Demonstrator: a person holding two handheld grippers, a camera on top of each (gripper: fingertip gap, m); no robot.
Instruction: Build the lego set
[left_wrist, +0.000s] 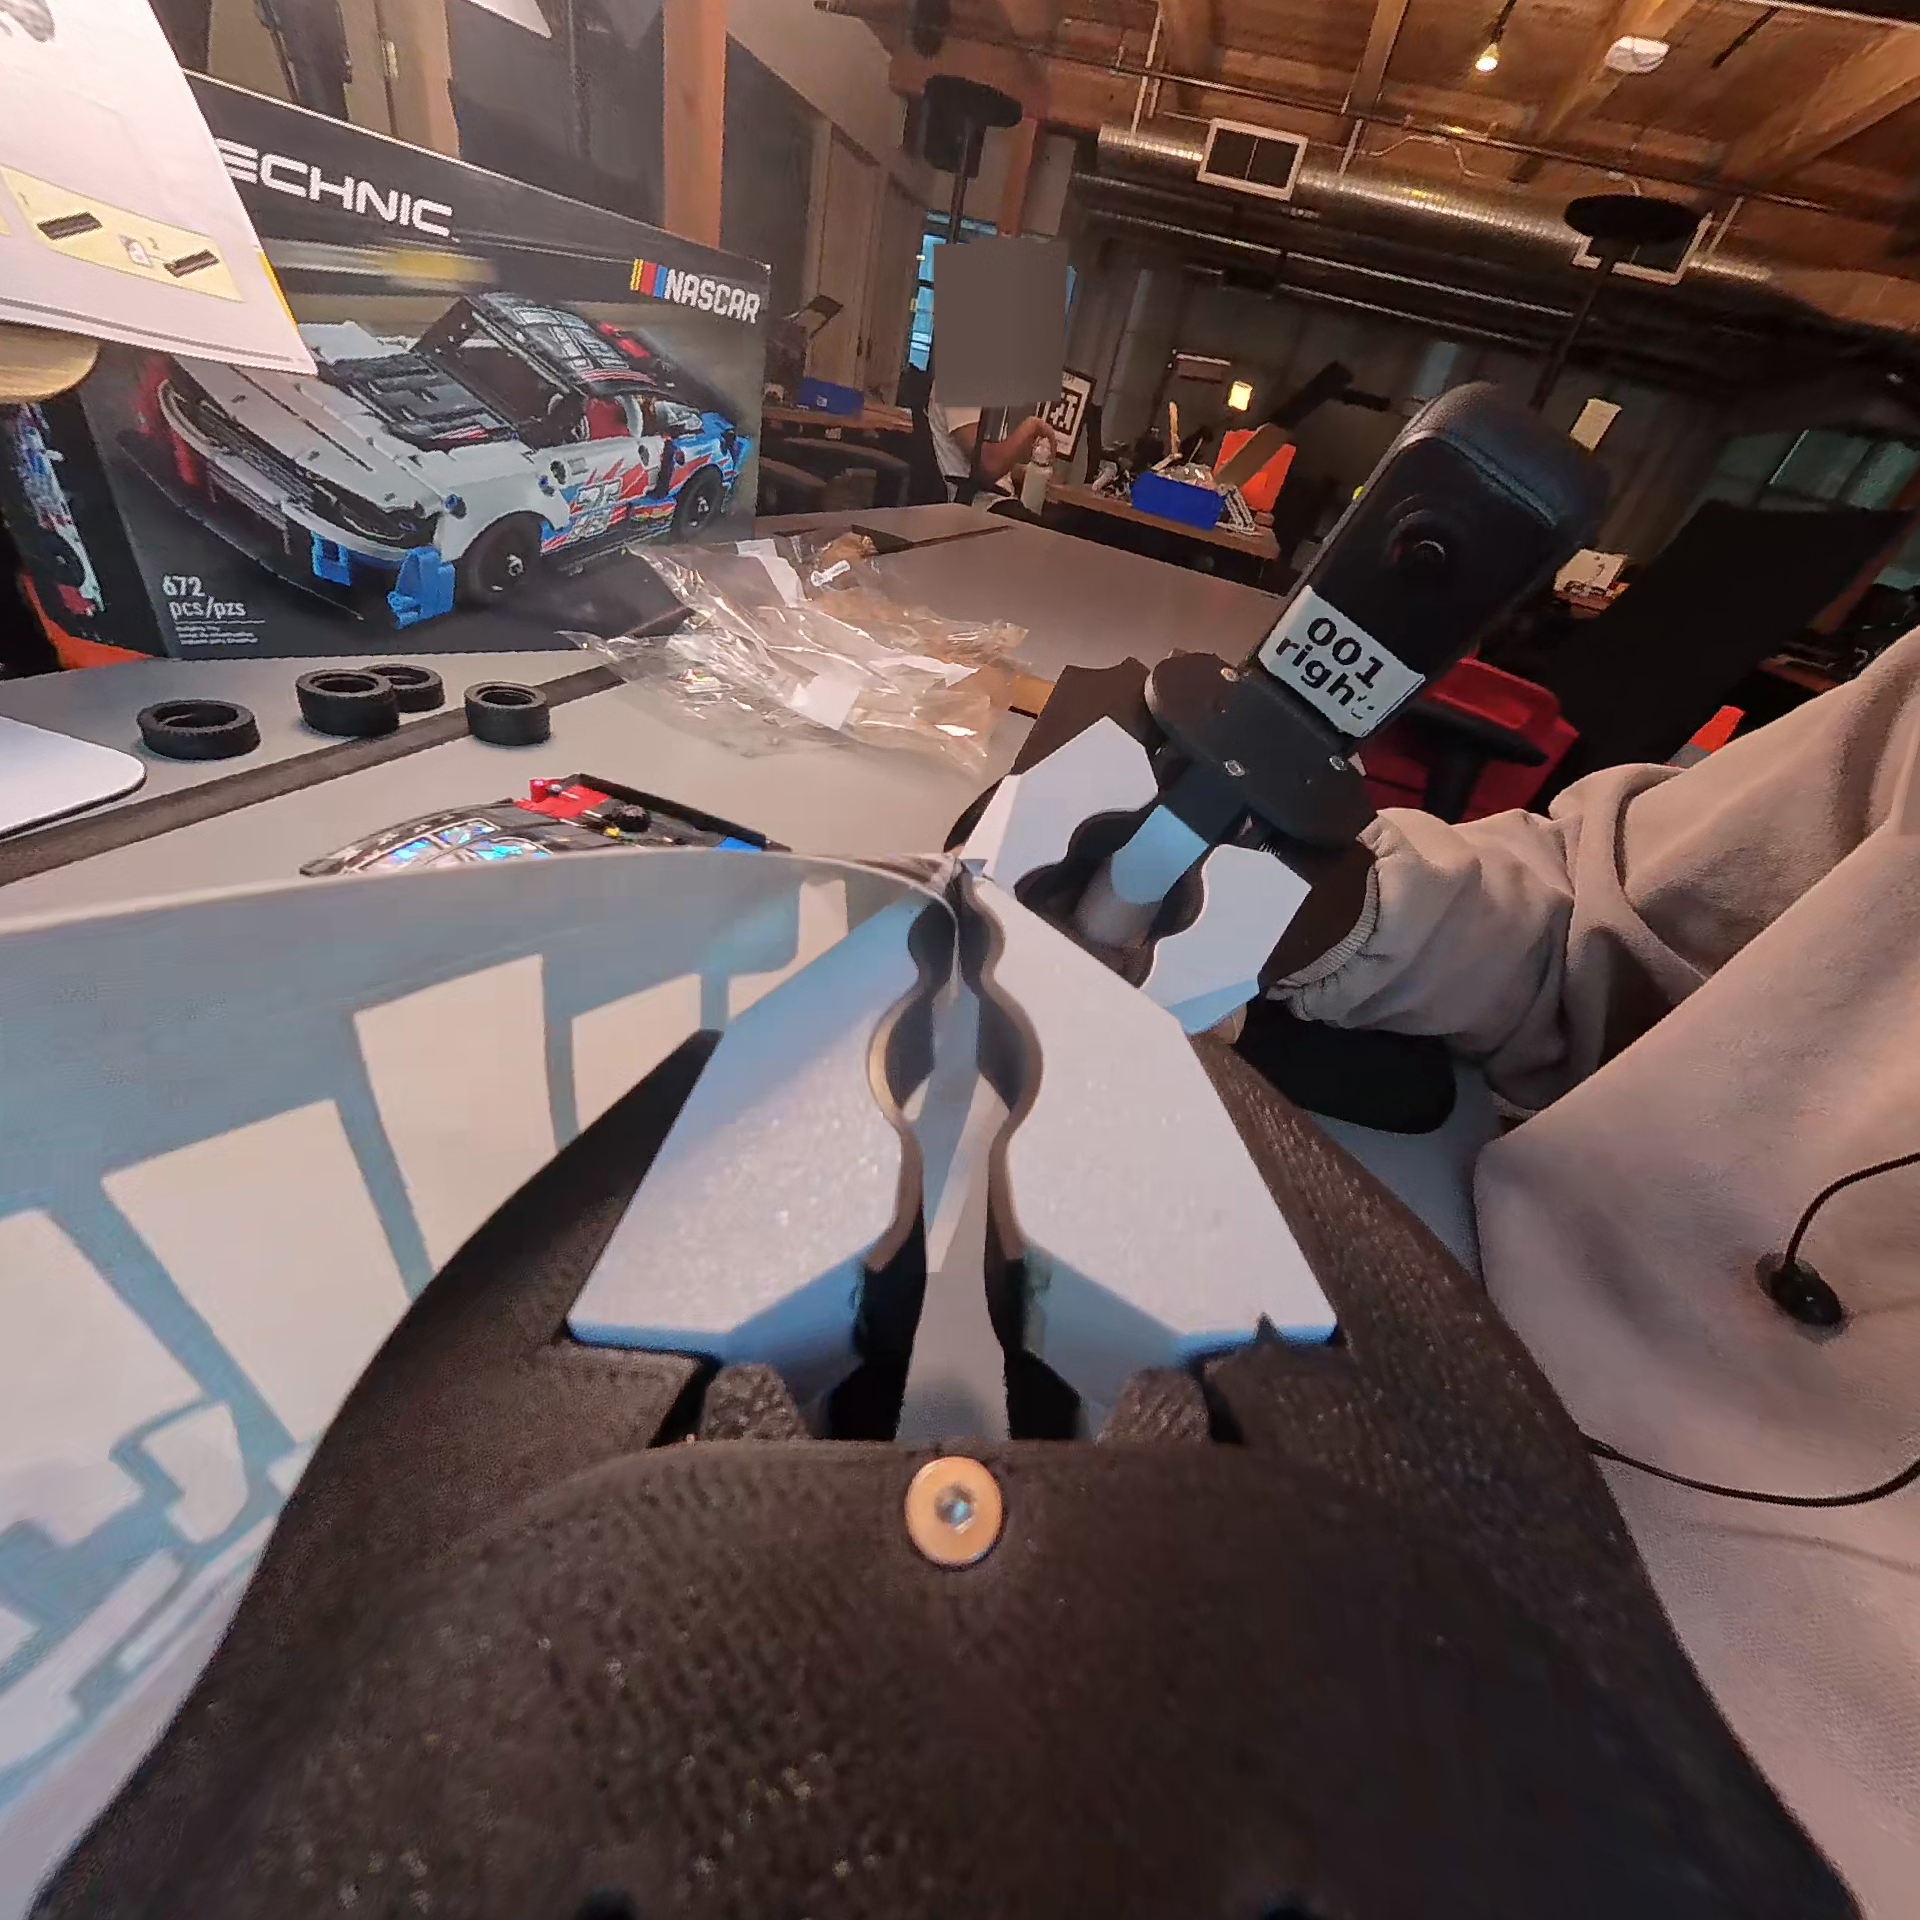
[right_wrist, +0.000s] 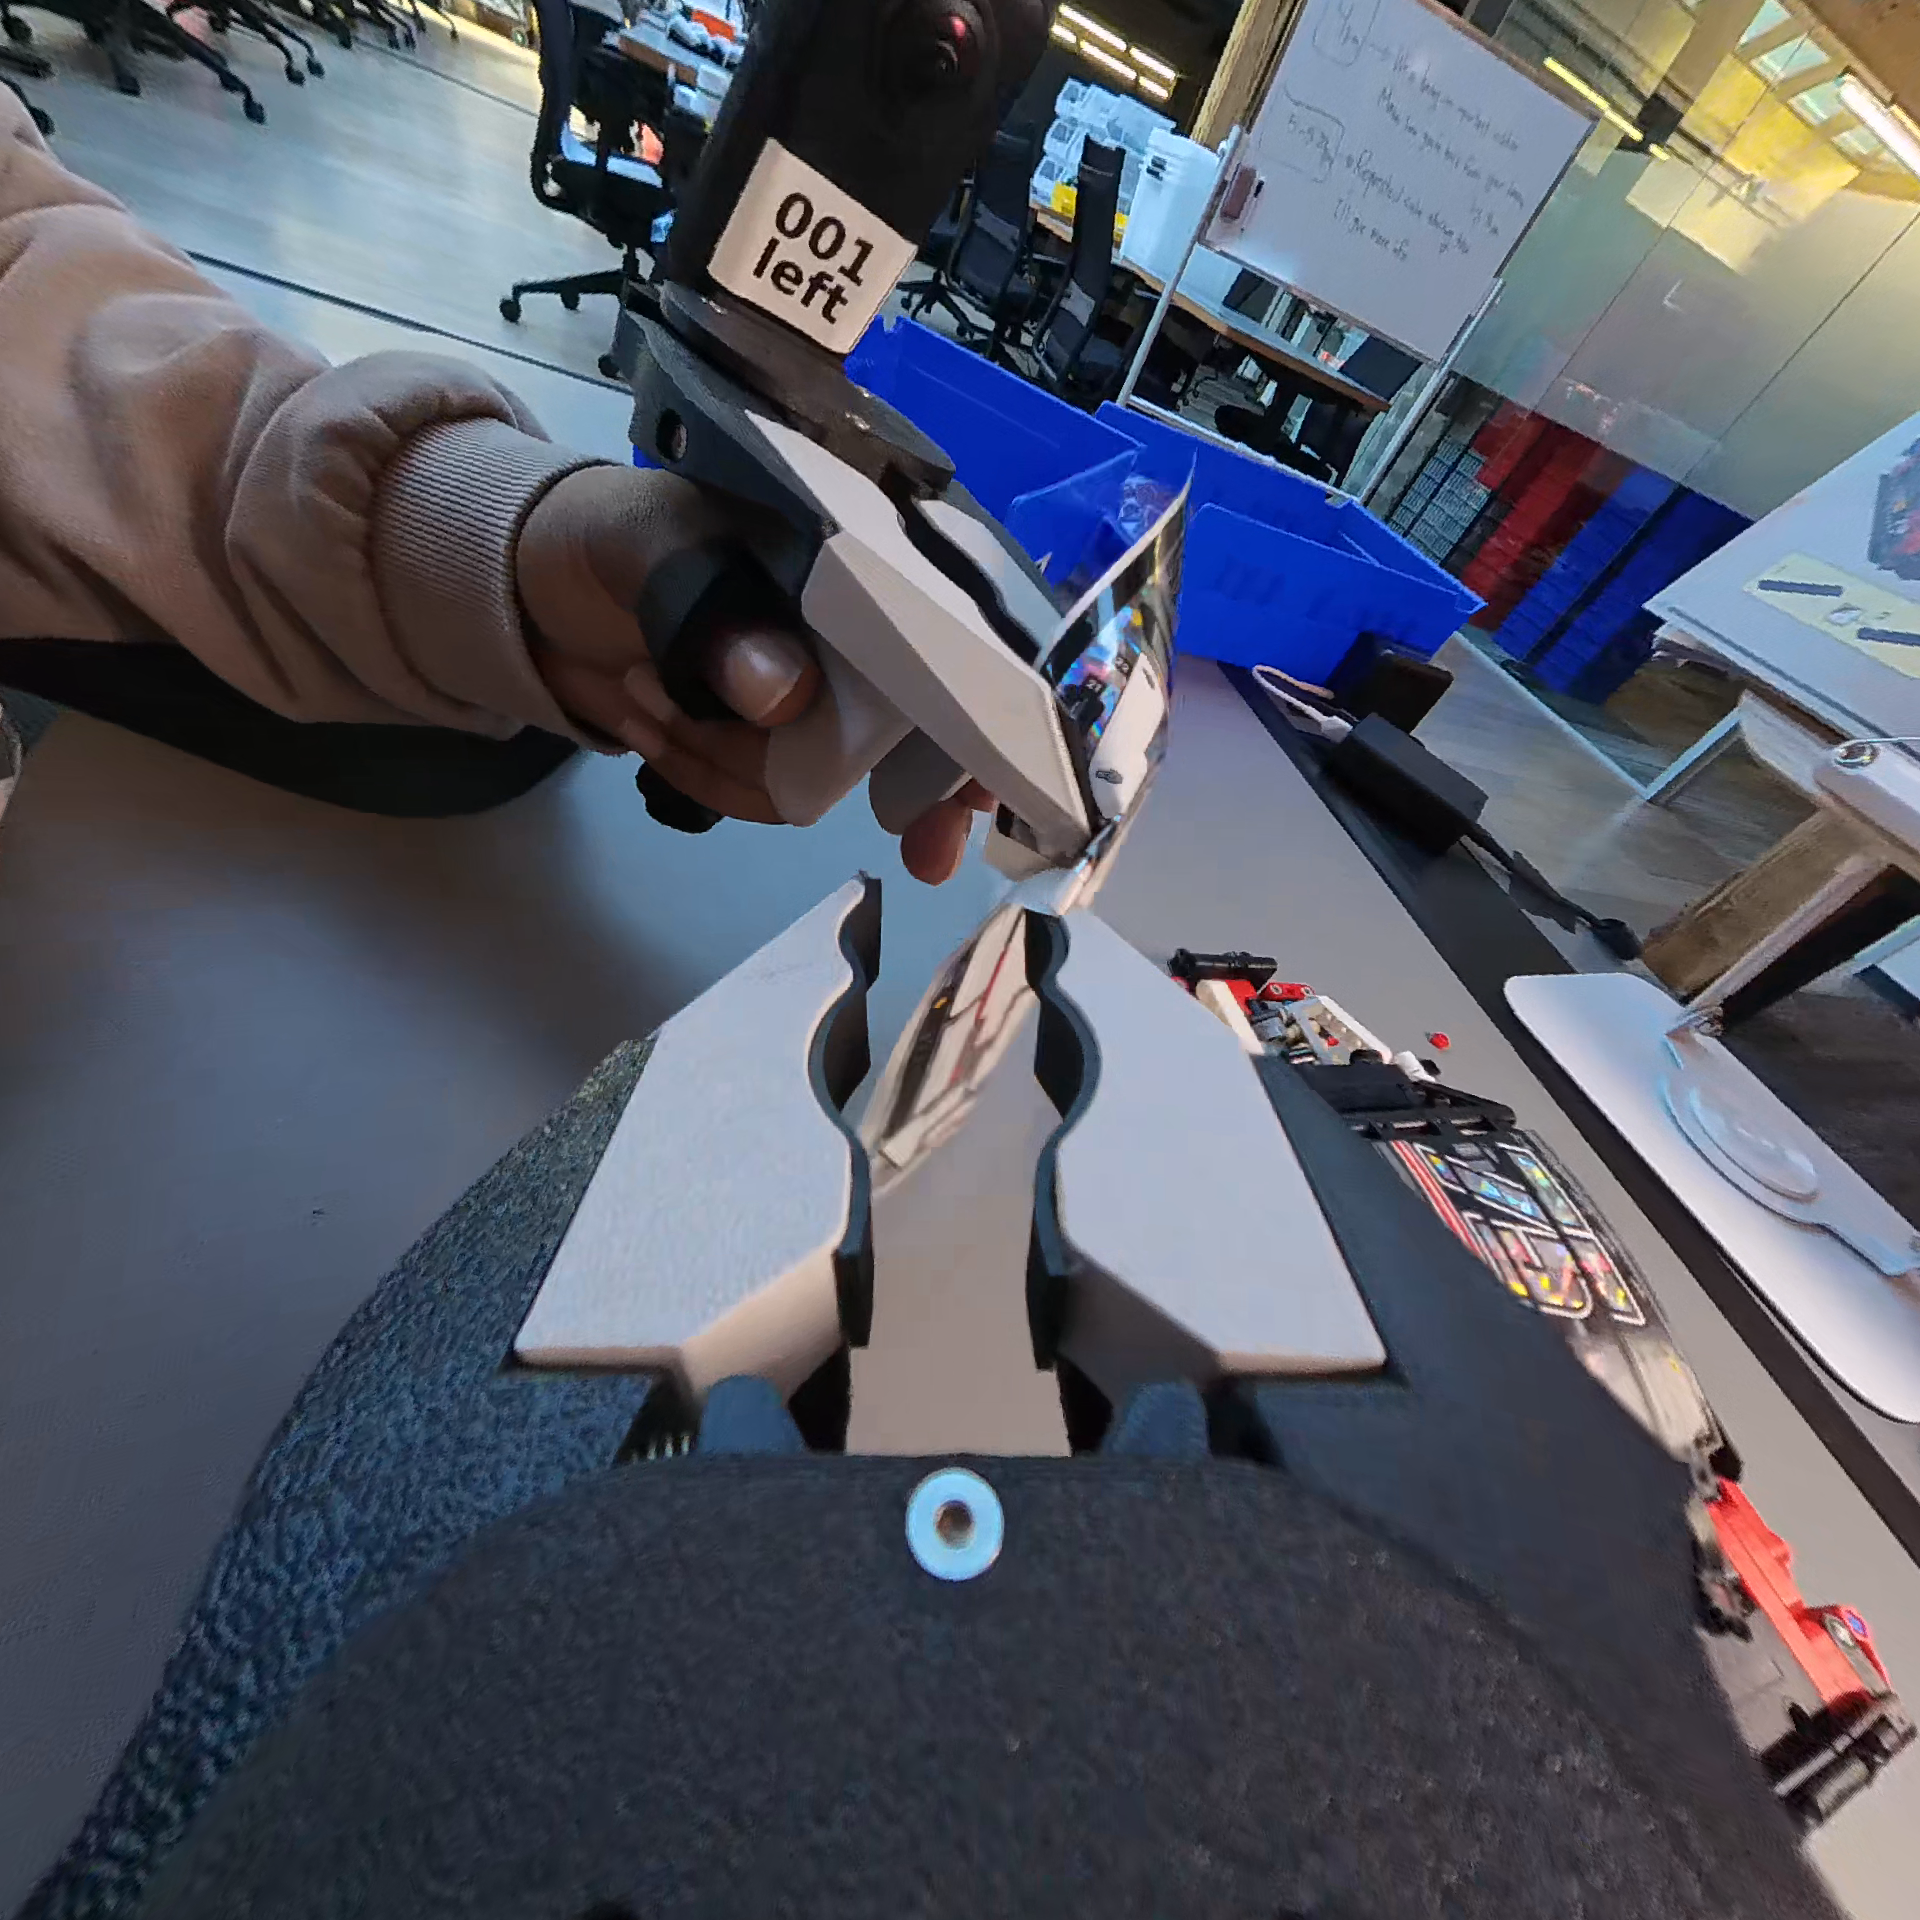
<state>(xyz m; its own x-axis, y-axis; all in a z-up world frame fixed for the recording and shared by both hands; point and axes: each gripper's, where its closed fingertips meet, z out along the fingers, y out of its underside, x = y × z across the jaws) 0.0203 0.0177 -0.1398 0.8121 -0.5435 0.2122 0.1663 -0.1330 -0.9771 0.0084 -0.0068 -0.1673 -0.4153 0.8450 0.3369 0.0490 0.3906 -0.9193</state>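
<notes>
My left gripper (left_wrist: 956, 883) is shut on the edge of a sticker sheet (left_wrist: 312, 1091), whose white back with cut-out shapes curves away to the left. In the right wrist view the left gripper (right_wrist: 1081, 831) holds the sheet (right_wrist: 1122, 644) upright, printed side showing. A partly peeled sticker (right_wrist: 945, 1049) hangs from the sheet's corner down between my right gripper's fingers. My right gripper (right_wrist: 951, 904) is open, tips just below the left gripper's tip; it also shows in the left wrist view (left_wrist: 1143, 883). The partly built Lego car (right_wrist: 1455, 1143) lies on the table to the right, also visible behind the sheet (left_wrist: 540, 831).
Several black tyres (left_wrist: 348, 701) and crumpled plastic bags (left_wrist: 831, 665) lie before the set's box (left_wrist: 416, 468). An instruction booklet (left_wrist: 104, 177) stands on a white-based stand (right_wrist: 1714, 1143). Blue bins (right_wrist: 1299, 582) and a black power adapter (right_wrist: 1403, 769) sit at the table's far side. Both grippers' tips are close together, under 4 cm apart.
</notes>
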